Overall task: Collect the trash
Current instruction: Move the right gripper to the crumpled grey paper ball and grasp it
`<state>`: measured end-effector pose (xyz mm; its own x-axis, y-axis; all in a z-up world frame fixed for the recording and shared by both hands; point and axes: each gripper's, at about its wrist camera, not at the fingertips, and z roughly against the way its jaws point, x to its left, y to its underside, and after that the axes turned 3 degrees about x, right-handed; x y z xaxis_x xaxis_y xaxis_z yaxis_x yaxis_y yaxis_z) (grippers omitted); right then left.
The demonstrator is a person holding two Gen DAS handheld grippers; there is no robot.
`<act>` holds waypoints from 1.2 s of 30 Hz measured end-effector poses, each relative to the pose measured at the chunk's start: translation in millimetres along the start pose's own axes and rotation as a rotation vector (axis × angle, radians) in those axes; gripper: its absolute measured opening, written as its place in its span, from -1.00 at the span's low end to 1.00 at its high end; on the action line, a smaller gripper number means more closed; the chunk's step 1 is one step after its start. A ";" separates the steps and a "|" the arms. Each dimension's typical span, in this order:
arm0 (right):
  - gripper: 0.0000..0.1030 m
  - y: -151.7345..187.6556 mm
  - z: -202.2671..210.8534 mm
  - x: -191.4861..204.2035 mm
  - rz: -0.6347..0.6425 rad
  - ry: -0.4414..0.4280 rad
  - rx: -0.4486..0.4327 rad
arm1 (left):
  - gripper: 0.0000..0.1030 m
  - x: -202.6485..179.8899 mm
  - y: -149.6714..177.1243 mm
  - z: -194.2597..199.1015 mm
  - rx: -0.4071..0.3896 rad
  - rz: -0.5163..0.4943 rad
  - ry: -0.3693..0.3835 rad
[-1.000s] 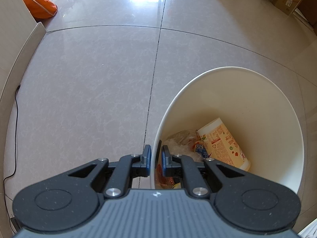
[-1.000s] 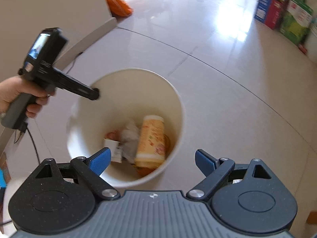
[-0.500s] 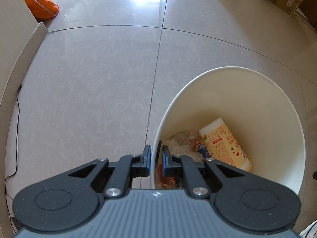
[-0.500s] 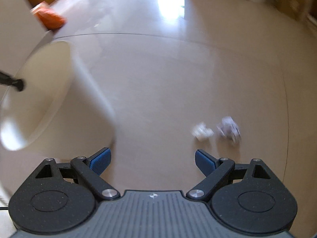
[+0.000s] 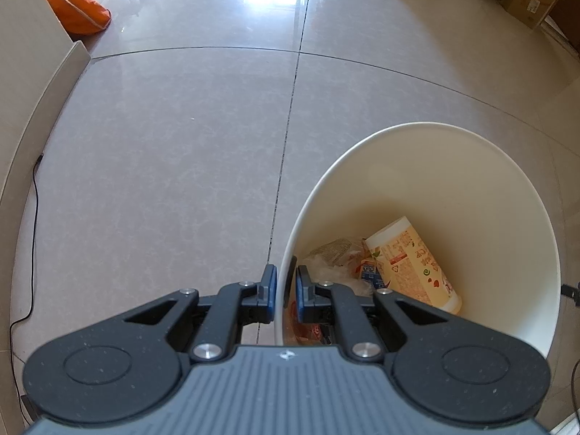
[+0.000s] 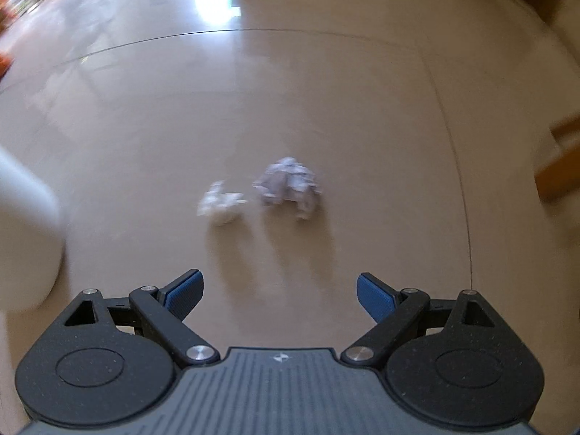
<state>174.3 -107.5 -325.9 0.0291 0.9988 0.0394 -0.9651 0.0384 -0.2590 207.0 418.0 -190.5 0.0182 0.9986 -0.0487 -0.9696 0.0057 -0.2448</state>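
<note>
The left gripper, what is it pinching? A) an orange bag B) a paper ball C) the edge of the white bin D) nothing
C: the left gripper has its jaws shut on the rim of the white bin, one finger on each side of the wall.

bare floor (image 6: 290, 101) ahead, bin (image 6: 25, 217) (blurred) left

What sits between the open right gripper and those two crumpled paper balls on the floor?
Nothing visible. Bare floor tile runs from the right gripper, jaws spread wide, to the smaller paper ball and the larger paper ball beside it. The white bin stands off at the left edge, clear of that line.
</note>
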 end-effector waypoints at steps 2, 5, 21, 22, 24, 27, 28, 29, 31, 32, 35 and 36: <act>0.83 -4.3 -5.9 -12.5 -0.050 0.005 -0.007 | -0.83 0.0 -0.1 0.3 0.000 0.003 -0.001; 0.83 -12.0 -20.0 -21.3 -0.083 0.026 -0.002 | -0.83 -0.5 -0.1 0.7 0.000 0.004 -0.005; 0.83 -65.3 -106.5 -31.3 -0.373 -0.061 0.073 | -0.83 -1.4 -1.2 0.0 0.008 0.016 -0.013; 0.83 -67.2 -113.9 -31.1 -0.398 -0.066 0.077 | -0.83 -1.1 -1.6 -0.3 0.009 0.016 -0.013; 0.83 -70.4 -126.0 -29.5 -0.436 -0.065 0.086 | -0.83 -1.3 -2.1 -0.7 0.010 0.017 -0.014; 0.83 -75.7 -140.0 -24.7 -0.478 -0.061 0.090 | -0.83 -2.1 -2.5 -1.6 0.013 0.015 -0.016; 0.83 -77.9 -143.9 -22.6 -0.486 -0.050 0.094 | -0.83 -2.3 -2.7 -1.8 0.014 0.014 -0.017; 0.83 -80.4 -147.6 -20.5 -0.490 -0.037 0.101 | -0.83 -2.5 -3.1 -2.2 0.016 0.013 -0.018; 0.83 -85.3 -155.1 -17.0 -0.493 -0.007 0.117 | -0.82 -2.7 -3.7 -2.6 0.018 0.013 -0.018; 0.83 -87.1 -157.6 -15.9 -0.498 0.010 0.119 | -0.82 -2.9 -3.8 -3.0 0.018 0.012 -0.018; 0.83 -93.9 -165.2 -14.9 -0.522 0.031 0.124 | -0.82 -2.9 -4.0 -4.0 0.018 0.013 -0.016; 0.82 -95.6 -167.1 -15.1 -0.533 0.032 0.121 | -0.81 -2.9 -4.1 -3.9 0.019 0.014 -0.016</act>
<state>309.7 -121.2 -462.9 0.5288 0.8423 0.1044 -0.8374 0.5378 -0.0979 211.8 414.9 -193.2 0.0006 0.9993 -0.0365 -0.9741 -0.0076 -0.2260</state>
